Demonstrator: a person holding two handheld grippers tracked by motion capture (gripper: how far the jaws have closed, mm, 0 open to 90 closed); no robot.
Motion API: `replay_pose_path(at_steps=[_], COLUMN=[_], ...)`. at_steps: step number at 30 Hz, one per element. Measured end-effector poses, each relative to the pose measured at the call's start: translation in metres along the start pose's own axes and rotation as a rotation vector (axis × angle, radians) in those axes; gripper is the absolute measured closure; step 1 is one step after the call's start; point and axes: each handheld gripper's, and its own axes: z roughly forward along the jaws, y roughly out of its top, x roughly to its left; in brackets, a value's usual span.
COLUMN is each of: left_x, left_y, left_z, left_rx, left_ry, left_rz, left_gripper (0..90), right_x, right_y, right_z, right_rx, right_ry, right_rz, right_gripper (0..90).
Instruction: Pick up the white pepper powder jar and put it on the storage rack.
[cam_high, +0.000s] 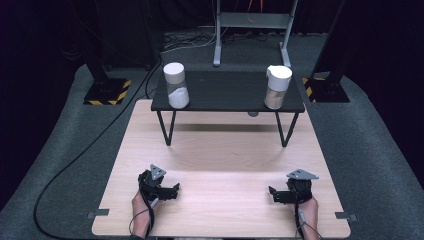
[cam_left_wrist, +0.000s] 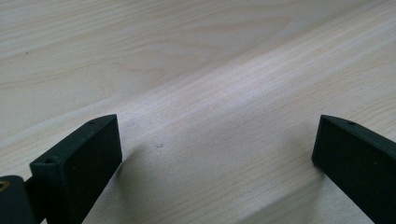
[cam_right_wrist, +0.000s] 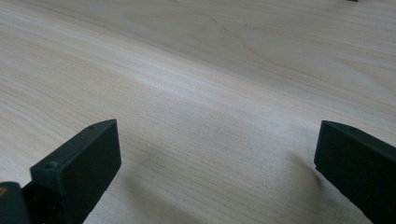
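Pale wooden table lies bare under both wide-open tools, left gripper and right gripper low in the frame, while the two white-lidded jars stand untouched on the black shelf above, so nothing seems begun.

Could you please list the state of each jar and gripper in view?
Left jar: upright on the black shelf, white lid on, partly filled with white powder.
Right jar: upright on the shelf, white lid on, over half full of beige powder.
Left gripper: jaws open, holding nothing, low over the table.
Right gripper: jaws open, holding nothing, low over the table.
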Motion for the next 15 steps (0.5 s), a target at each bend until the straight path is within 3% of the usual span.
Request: replay_pose_path(at_steps=[15], left_x=[-0.0008], left_y=[-0.0003], left_z=[-0.0002], left_rx=[-0.002], left_ry=[0.003], left_rz=[0.002], left_gripper=[1.5], right_x=[0.0004], right_y=[-0.0011], right_z=[-0.0005], right_rx=[-0.006], right_ry=[-0.006], right_rz=[0.006], right_gripper=[0.0])
